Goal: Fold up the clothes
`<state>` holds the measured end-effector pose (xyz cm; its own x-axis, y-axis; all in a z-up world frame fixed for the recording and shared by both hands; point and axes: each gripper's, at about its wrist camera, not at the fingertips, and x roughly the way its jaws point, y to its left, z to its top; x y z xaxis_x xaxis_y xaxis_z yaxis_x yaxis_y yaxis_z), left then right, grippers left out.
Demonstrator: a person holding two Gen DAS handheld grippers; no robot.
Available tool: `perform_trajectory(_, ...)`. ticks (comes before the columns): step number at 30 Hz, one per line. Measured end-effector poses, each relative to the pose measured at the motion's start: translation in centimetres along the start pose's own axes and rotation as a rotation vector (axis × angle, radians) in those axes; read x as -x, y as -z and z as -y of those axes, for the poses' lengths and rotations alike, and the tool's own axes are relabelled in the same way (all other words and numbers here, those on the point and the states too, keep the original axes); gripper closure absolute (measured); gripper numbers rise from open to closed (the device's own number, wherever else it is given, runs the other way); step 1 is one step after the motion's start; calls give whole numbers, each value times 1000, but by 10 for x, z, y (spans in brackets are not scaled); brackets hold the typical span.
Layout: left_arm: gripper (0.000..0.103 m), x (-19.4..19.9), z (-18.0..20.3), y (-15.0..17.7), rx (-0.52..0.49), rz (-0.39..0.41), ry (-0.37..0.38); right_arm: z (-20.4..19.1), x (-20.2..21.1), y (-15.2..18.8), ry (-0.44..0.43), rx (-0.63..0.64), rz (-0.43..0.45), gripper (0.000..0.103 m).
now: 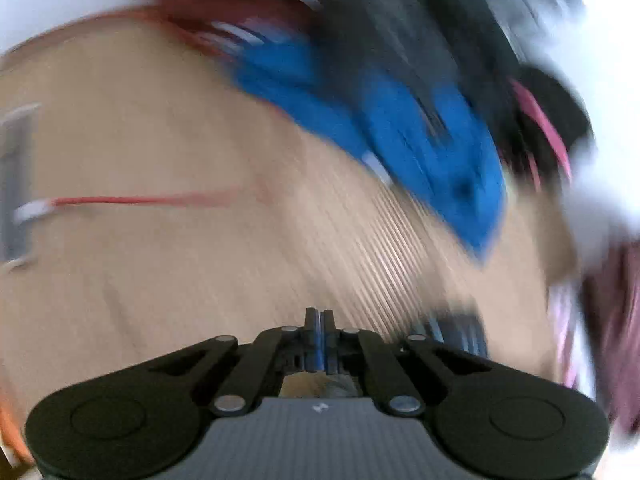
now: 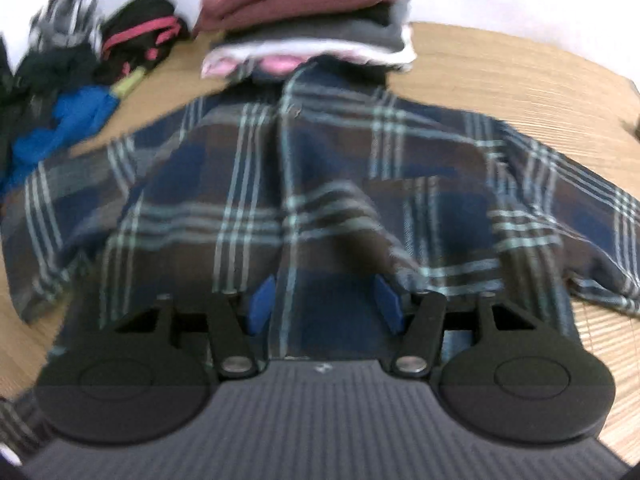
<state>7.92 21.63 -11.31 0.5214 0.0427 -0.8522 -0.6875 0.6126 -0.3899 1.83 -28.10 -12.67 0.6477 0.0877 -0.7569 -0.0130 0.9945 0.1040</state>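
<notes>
left hand-held gripper (image 1: 319,320): black linkage arms, silver pivots | right hand-held gripper (image 2: 326,302): blue pads, ribbed grey body

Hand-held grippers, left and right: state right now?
Left hand-held gripper: closed, nothing visibly held.
Right hand-held gripper: open over the plaid shirt, not gripping it.

Shirt (image 2: 320,184): I see it spread on the counter (image 2: 520,80).
Folded stack (image 2: 308,12): behind it.
Loose pile (image 2: 68,92): left.
</notes>
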Motion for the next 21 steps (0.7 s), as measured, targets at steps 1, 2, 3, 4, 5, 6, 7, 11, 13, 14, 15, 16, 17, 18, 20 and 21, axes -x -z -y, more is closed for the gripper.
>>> perform_trajectory(1, 103, 17, -13, -5, 62, 52, -10, 3, 4, -2, -6, -13, 19, 45)
perform_trajectory(2, 102, 32, -12, -8, 23, 114, -18, 6, 8, -4, -12, -27, 39, 45)
perform_trajectory(3, 95, 37, -5, -10, -37, 139, -13, 7, 10, -7, -19, -14, 59, 45)
perform_trajectory(4, 90, 34, 8, -13, -147, 138, 32, 6, 10, -10, -26, 6, 72, 45)
perform_trajectory(5, 71, 31, 22, -15, -257, 137, 77, 5, 10, -13, -33, 26, 83, 45)
perform_trajectory(6, 41, 24, 37, -13, -424, 123, 138, 4, 10, -17, -40, 38, 83, 45)
perform_trajectory(7, 28, 17, 52, -11, -591, 108, 199, 2, 11, -21, -54, 42, 79, 45)
perform_trajectory(11, 26, 19, 72, -7, -801, 113, 284, -33, 21, -47, -393, 224, 44, 42)
perform_trajectory(13, 24, 35, 56, -9, -668, 117, 384, -84, 24, -68, -552, 444, 75, 40)
perform_trajectory(14, 24, 47, 38, -2, -585, 169, 410, -111, 20, -78, -583, 525, 97, 34)
perform_trajectory(15, 24, 59, 20, 4, -501, 221, 434, -142, 10, -88, -602, 594, 111, 31)
perform_trajectory(16, 24, 68, 0, 20, -432, 284, 410, -174, -1, -99, -619, 662, 125, 31)
perform_trajectory(17, 24, 77, -21, 35, -363, 346, 385, -210, -21, -108, -631, 723, 89, 31)
perform_trajectory(18, 25, 87, -41, 50, -294, 406, 361, -248, -42, -117, -642, 785, 52, 31)
perform_trajectory(20, 26, 96, -70, 65, -262, 351, 321, -314, -90, -119, -609, 886, -105, 34)
perform_trajectory(21, 27, 100, -84, 72, -260, 317, 300, -341, -113, -118, -562, 925, -166, 53)
